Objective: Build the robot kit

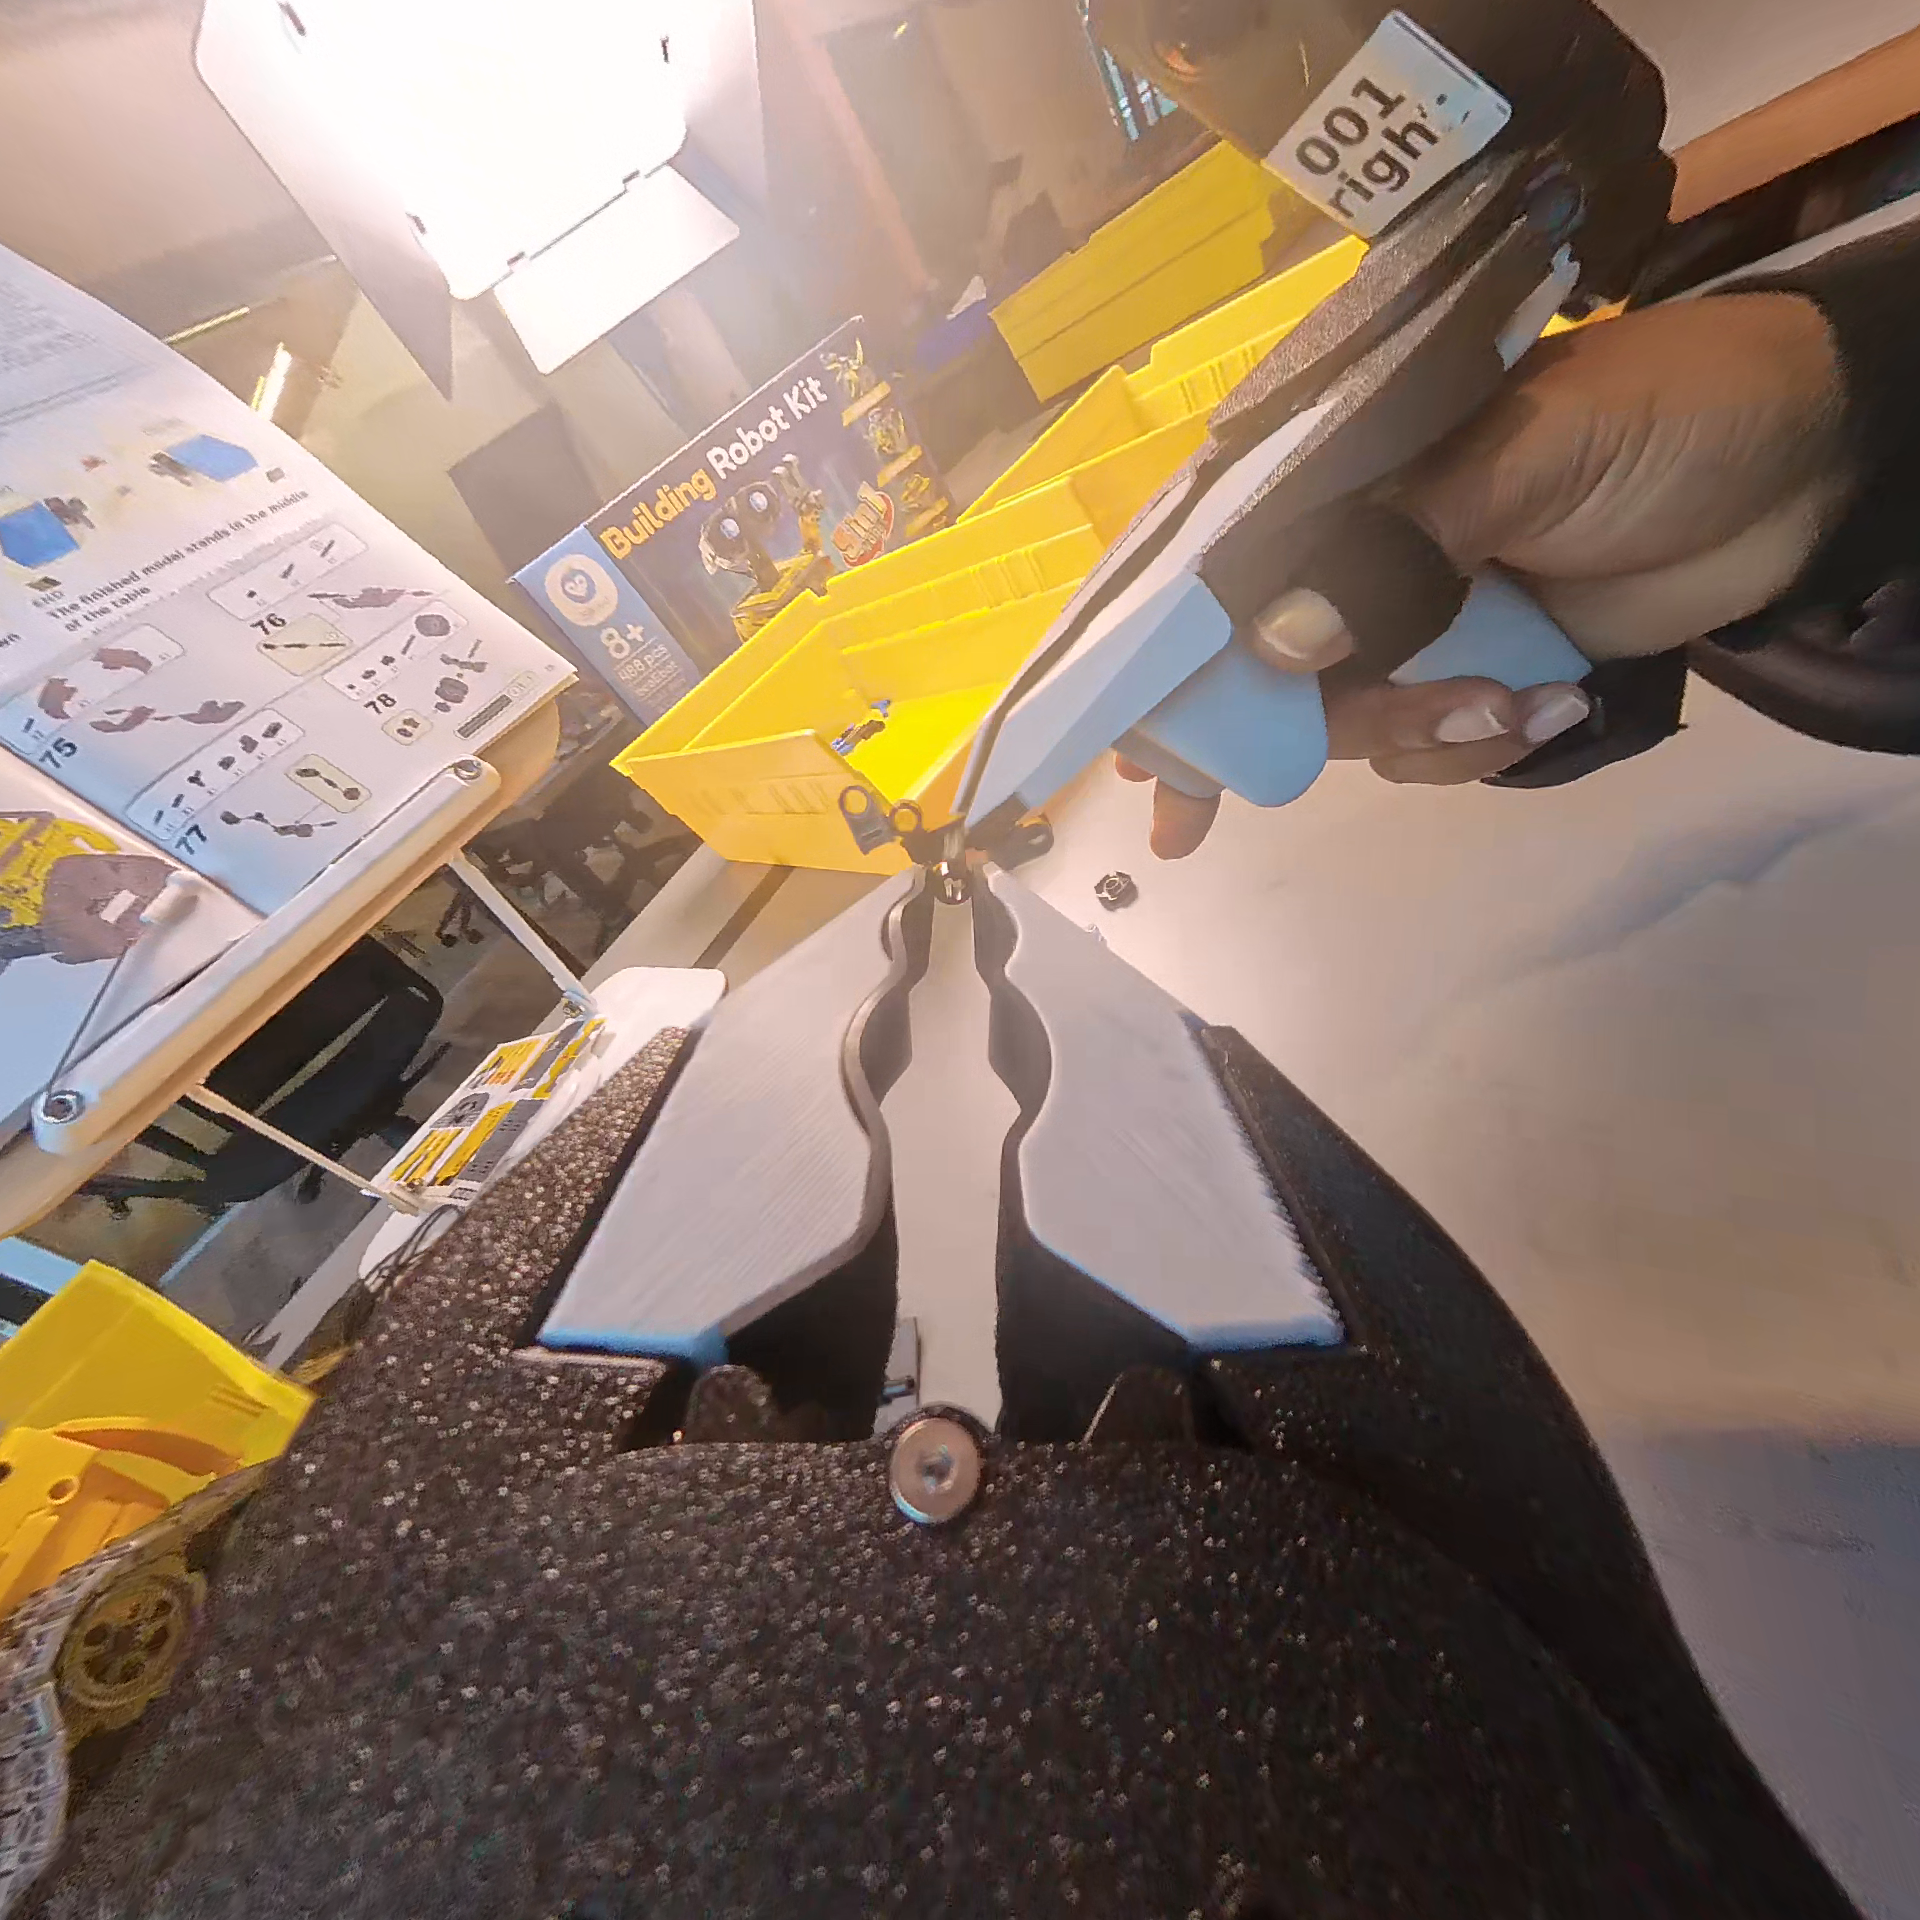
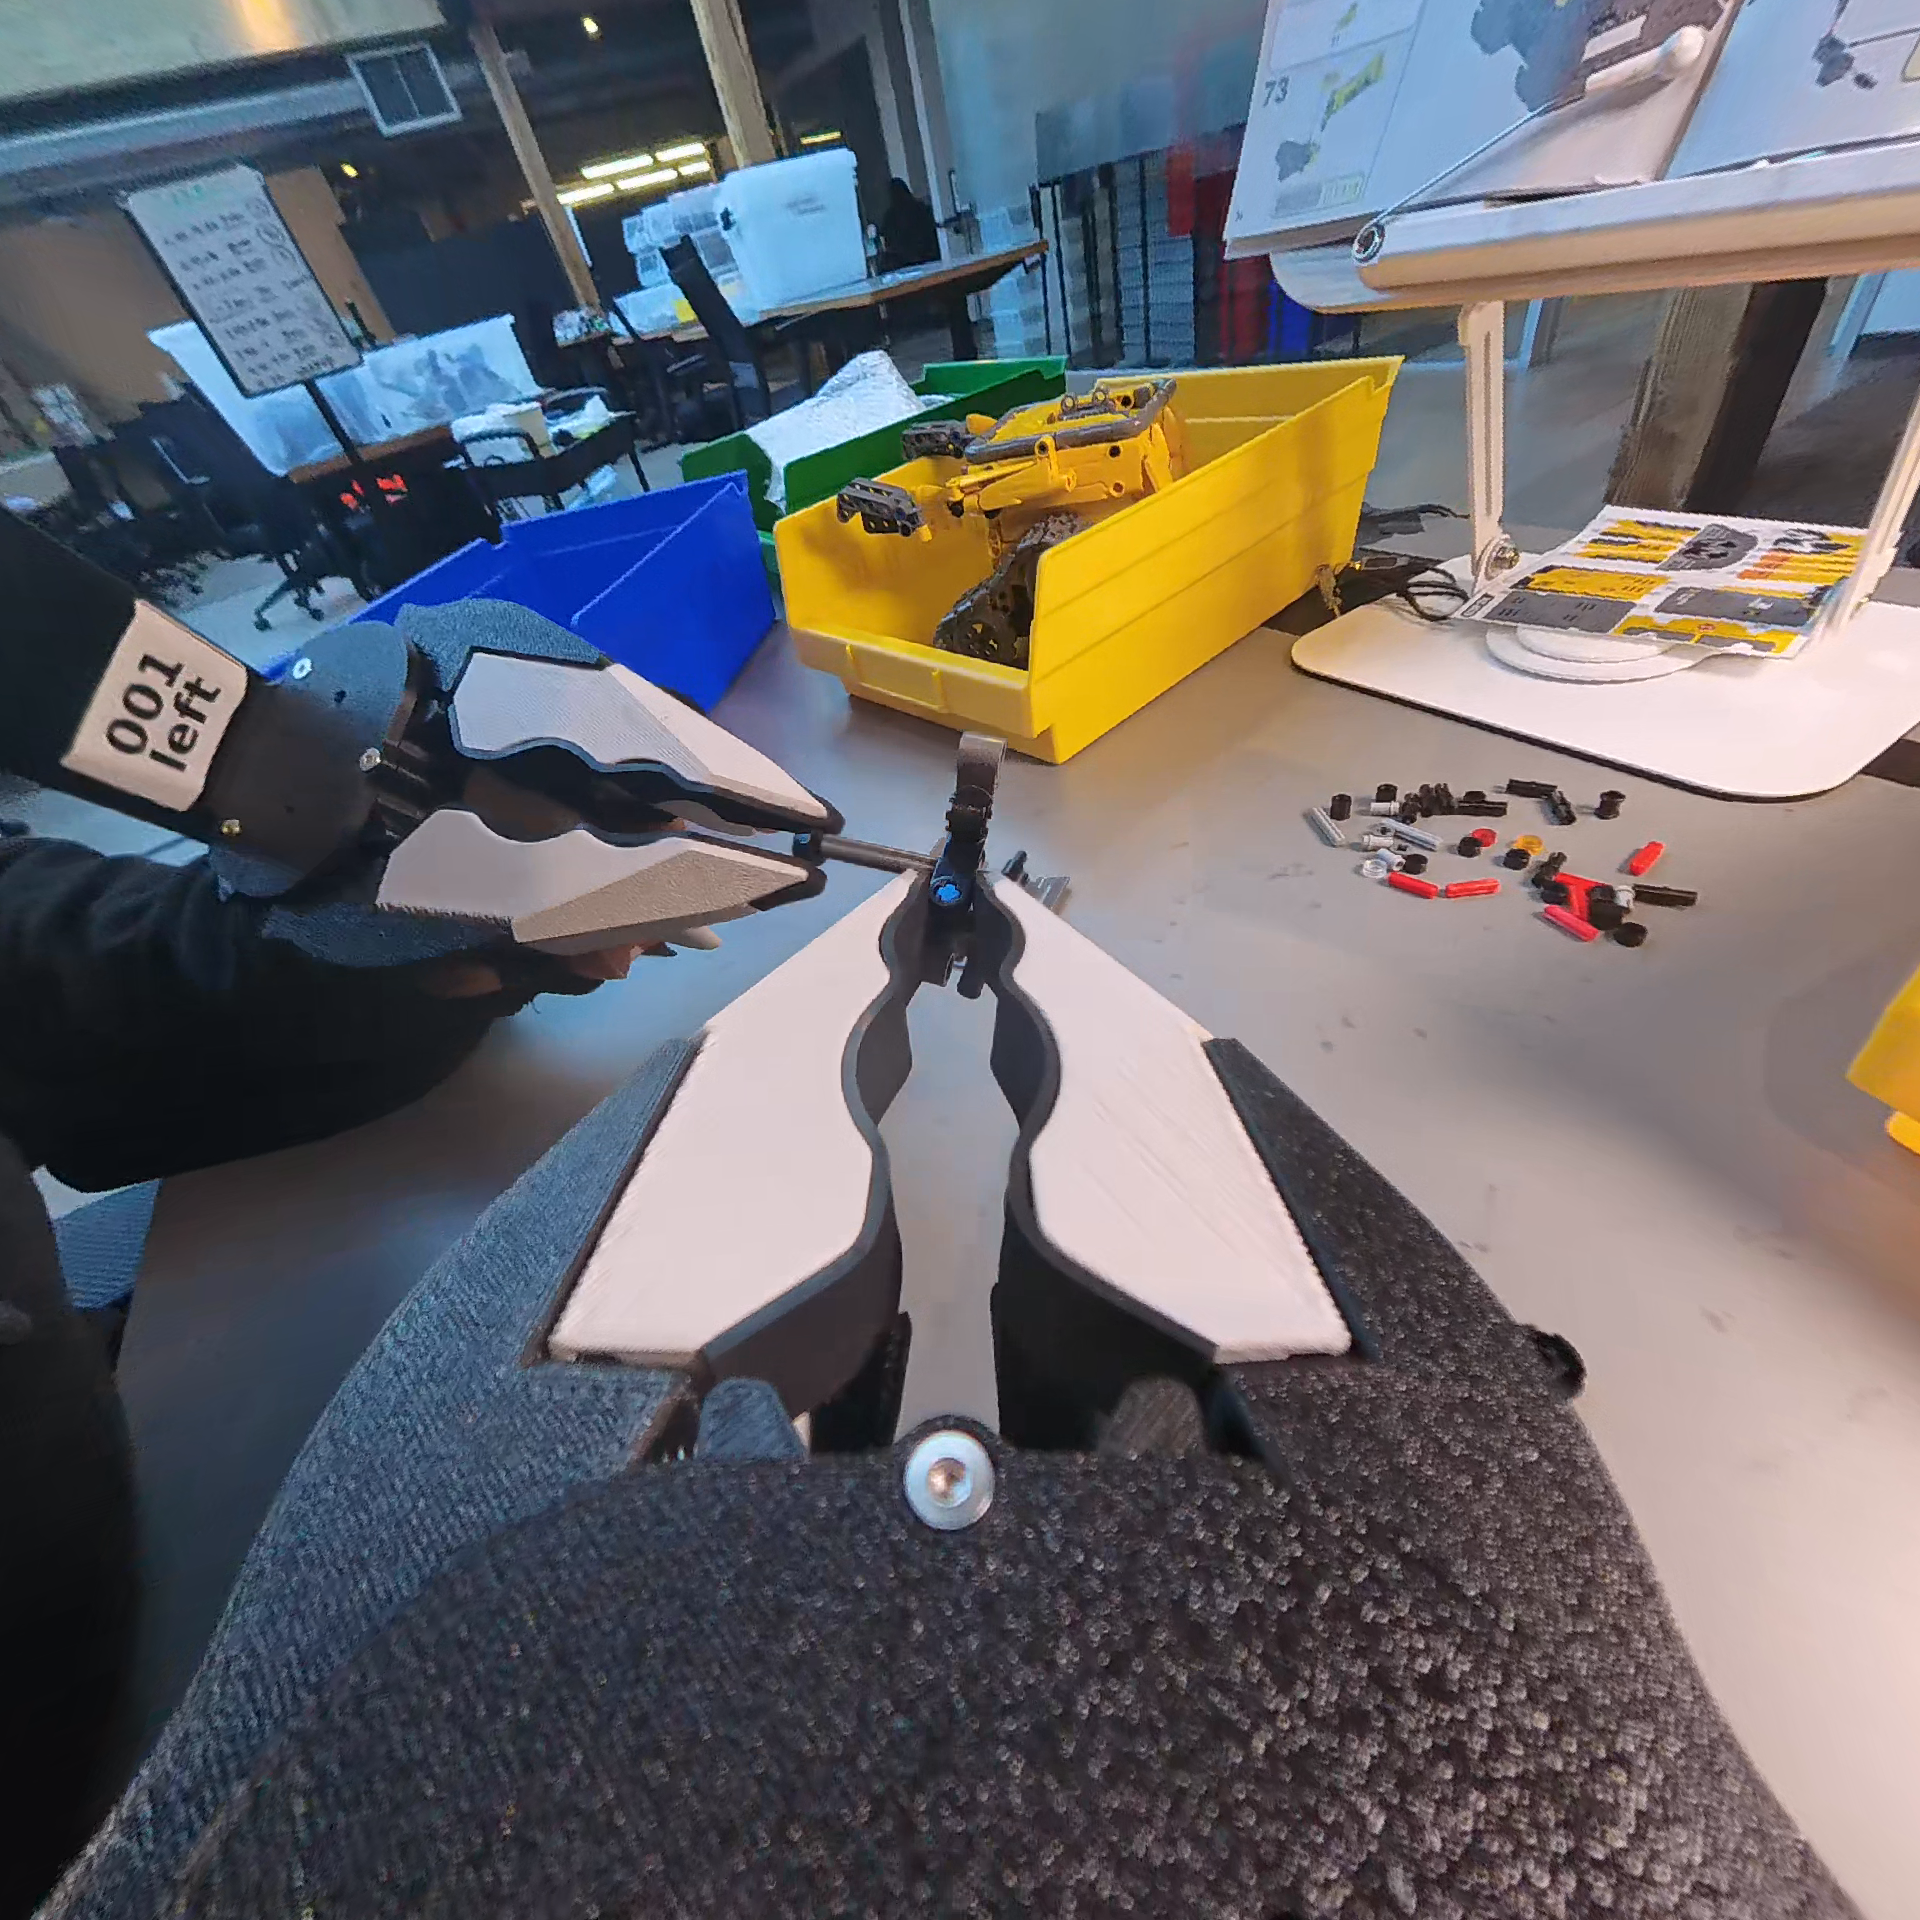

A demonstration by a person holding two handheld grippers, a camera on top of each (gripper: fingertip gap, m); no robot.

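Both sets of jaws were closed on small building-kit parts, meeting just above the table [image 2: 1351, 1195]. At mid-frame in the right wrist view, the right gripper [image 2: 951, 914] pinched a small black connector assembly [image 2: 971, 821] with a blue pin showing at its base, the piece standing upright out of the tips. From the left of that frame the left gripper [image 2: 816, 847] came in level, its jaws clamped on a thin dark axle [image 2: 878, 856] whose far end touched the black assembly.

In the left wrist view the left gripper [image 1: 948, 883] held the axle end-on at centre frame, and the right gripper [image 1: 971, 816] reached down from the upper right, held by a hand [image 1: 1558, 540] in a dark fingerless glove. A small black piece [image 1: 1112, 886] lay on the table just right of the tips.

Right of centre in the right wrist view, a scatter of black, grey and red pins [image 2: 1507, 852] lay on the table. Behind the tips stood a yellow bin [image 2: 1174, 623] holding a partly built yellow model [image 2: 1049, 468], with a blue bin [image 2: 644, 582] to its left and a green bin [image 2: 862, 447] behind. At upper right an instruction booklet [image 2: 1455, 114] rested on a white stand [image 2: 1558, 707], with a sticker sheet [image 2: 1683, 582] on the stand's base. In the left wrist view a kit box [image 1: 727, 551] stood behind a row of yellow trays [image 1: 935, 644].
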